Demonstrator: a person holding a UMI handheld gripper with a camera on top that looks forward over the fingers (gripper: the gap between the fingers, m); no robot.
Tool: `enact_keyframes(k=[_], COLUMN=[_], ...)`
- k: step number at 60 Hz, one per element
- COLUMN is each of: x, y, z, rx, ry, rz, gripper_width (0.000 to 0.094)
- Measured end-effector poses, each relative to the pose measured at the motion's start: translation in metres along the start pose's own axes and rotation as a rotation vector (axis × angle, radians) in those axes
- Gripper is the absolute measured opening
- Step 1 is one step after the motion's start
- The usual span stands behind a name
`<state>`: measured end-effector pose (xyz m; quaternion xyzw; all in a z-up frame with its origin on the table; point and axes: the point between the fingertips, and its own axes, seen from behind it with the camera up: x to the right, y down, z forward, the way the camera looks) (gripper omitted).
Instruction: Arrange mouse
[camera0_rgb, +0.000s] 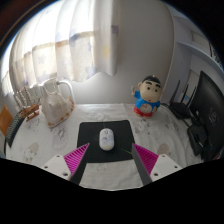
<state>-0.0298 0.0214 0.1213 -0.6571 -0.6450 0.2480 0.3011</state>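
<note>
Gripper (108, 158): only the finger ends and their magenta pads (77, 157) are shown; the body is cut off at the near edge.
Dark monitor-like object (207, 110), far right: cut by the border, identity not told.
Small items (14, 110), far left beside the pale jug (57, 101): too small to be identified.
Tablecloth (110, 112) pattern: too fine to be made out.

My white mouse (106, 138) looks like smooth glossy plastic, sitting on a matt black mousepad (104, 138); the jug (56, 102) is clear glass.
</note>
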Motion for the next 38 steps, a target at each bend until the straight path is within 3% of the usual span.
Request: enact_keyframes(k=[15,27,38], x=[0.044,0.052,0.06], y=[0.051,0.084,0.088], z=[-0.109,-0.128,-0.138], rx=[-0.036,-0.063,-0.037], ry=[0.085,0.052,0.052], rz=[0.014,-0.005,-0.038], gripper_width=[0.085,0.085,0.0853])
